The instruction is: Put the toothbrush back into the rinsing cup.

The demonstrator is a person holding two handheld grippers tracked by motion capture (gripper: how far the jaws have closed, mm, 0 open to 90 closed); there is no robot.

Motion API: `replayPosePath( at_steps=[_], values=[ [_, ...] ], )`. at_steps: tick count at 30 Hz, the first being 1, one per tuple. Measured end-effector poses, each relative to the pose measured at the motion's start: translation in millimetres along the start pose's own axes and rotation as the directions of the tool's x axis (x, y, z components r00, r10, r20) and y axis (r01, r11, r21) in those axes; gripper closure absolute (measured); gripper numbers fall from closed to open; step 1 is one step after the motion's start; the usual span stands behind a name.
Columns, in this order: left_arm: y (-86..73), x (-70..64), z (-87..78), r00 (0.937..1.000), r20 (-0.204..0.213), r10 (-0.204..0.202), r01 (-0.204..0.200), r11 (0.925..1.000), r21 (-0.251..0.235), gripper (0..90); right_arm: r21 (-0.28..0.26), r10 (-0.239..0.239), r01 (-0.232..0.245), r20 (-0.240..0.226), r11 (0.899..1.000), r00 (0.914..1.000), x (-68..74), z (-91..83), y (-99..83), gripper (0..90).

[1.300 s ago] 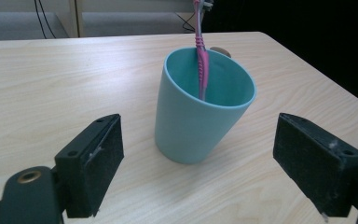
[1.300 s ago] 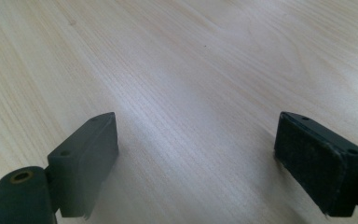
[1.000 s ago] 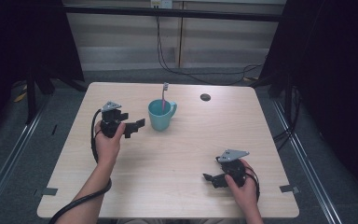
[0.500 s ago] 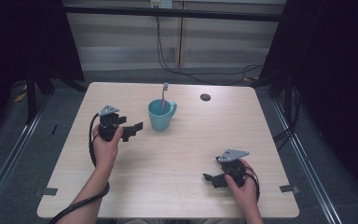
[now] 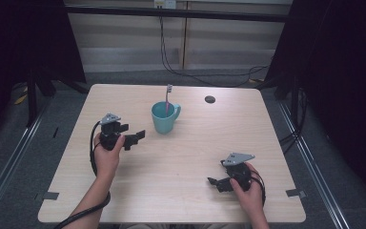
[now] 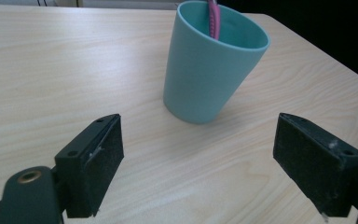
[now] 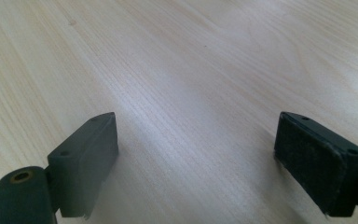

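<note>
From above we see the teal cup [image 5: 165, 118] upright mid-table, its toothbrush [image 5: 167, 97] standing nearly vertical, bristles up. Our left gripper [image 5: 134, 138] points toward it, jaws spread. In the left gripper view, the cup [image 6: 211, 65] stands ahead, untouched. In the right gripper view, our right gripper [image 7: 196, 163] gapes over bare table [image 7: 191, 60].

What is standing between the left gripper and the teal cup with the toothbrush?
Nothing visible. The left gripper has its jaws open and faces the teal cup, with bare table between them. The pink toothbrush stands inside the cup, not in the way.
</note>
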State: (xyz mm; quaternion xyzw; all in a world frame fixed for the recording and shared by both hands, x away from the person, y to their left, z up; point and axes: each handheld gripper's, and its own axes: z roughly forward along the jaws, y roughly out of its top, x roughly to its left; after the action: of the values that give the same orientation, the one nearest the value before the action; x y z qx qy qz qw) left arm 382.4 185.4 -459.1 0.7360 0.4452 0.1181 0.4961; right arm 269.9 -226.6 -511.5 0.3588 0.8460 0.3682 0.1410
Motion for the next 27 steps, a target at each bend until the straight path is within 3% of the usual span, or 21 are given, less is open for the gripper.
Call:
replayPosePath(
  at_steps=[24,27],
  values=[
    [-35.7,-1.6,0.5,0.9998,0.014,0.010,-0.011,0.9993,0.037,16.0,0.000,0.000,0.000,0.000,1.000,1.0000,0.0,0.0,0.0,13.2],
    [-39.6,-1.6,0.6,0.9996,0.014,0.025,-0.026,0.9983,0.053,16.0,0.000,0.000,0.000,0.000,1.000,1.0000,0.0,0.0,0.0,13.2]
  ],
)
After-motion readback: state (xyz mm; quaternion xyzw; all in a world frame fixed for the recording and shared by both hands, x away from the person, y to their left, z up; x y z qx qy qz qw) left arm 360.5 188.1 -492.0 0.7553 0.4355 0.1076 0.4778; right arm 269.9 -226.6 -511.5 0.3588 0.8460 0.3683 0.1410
